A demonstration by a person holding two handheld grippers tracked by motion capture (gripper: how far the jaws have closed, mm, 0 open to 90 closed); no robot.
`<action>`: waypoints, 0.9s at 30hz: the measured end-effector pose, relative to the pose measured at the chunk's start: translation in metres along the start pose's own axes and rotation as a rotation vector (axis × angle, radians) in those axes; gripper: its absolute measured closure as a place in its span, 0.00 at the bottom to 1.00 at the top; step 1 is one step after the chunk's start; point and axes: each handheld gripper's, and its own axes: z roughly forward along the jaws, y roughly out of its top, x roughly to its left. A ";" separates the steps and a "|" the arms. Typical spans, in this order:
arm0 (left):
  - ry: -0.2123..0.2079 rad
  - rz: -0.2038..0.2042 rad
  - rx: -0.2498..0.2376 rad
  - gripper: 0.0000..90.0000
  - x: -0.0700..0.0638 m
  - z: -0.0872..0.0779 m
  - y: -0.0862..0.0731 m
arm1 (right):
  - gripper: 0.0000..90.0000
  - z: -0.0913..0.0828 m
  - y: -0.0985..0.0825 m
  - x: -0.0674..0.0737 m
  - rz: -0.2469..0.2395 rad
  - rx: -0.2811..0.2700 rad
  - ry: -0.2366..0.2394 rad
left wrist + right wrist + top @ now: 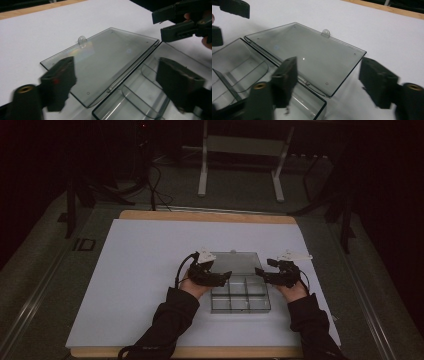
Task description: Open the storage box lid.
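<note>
Smoky clear plastic compartment box [240,295] lies open on the white table [140,270], lid [235,261] flat on its far side, between left gripper [225,276] and right gripper [260,272], both fingers wide and empty.

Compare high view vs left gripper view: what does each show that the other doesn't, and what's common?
High view alone: both forearms in dark sleeves, the whole white board on a wooden-edged table, and a white stand frame on the floor beyond.

Left gripper view alone: the left claw seen along its own two jaws, spread wide with nothing between them, and close detail of the lid's small tab and curved dividers inside the tray.

Both: the clear compartment box, its lid lying open flat, and the right claw.
</note>
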 end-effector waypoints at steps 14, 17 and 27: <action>-0.059 0.068 0.021 0.04 -0.009 -0.006 -0.008 | 0.18 -0.017 0.002 0.008 -0.042 0.001 0.042; -0.072 0.070 0.020 0.04 -0.012 -0.010 -0.009 | 0.18 -0.018 0.000 0.009 -0.076 0.003 0.023; -0.081 0.092 0.019 0.04 -0.018 -0.023 -0.017 | 0.18 -0.027 -0.005 0.009 -0.104 -0.004 0.019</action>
